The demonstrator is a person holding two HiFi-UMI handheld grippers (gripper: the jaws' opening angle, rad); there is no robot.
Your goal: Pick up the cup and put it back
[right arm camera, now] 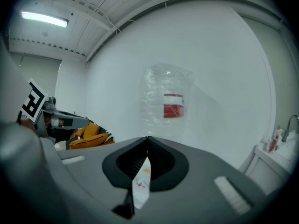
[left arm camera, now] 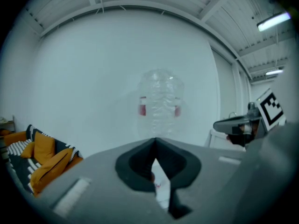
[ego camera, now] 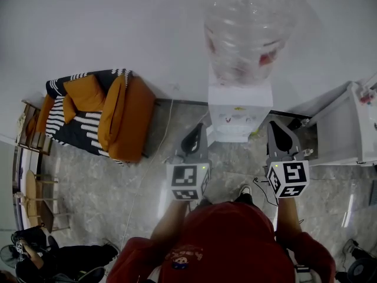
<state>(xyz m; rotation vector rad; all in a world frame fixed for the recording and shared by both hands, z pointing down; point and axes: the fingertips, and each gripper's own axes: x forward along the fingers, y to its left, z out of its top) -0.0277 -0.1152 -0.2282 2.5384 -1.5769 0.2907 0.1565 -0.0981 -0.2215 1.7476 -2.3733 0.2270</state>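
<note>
The person is facing the water dispenser (ego camera: 238,114), and the pick-up looks not yet begun. No cup is showing in any view; it may be sitting hidden at the dispenser's front. The left claw (ego camera: 194,140) and right claw (ego camera: 281,138) are hovering just before the dispenser, tips together, gripping nothing. Next, one claw is likely needing to open and find the cup.

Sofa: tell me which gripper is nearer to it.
Left. In the head view the left gripper is just to the right of the sofa. The right gripper is farther off, on the other side of the dispenser.
</note>
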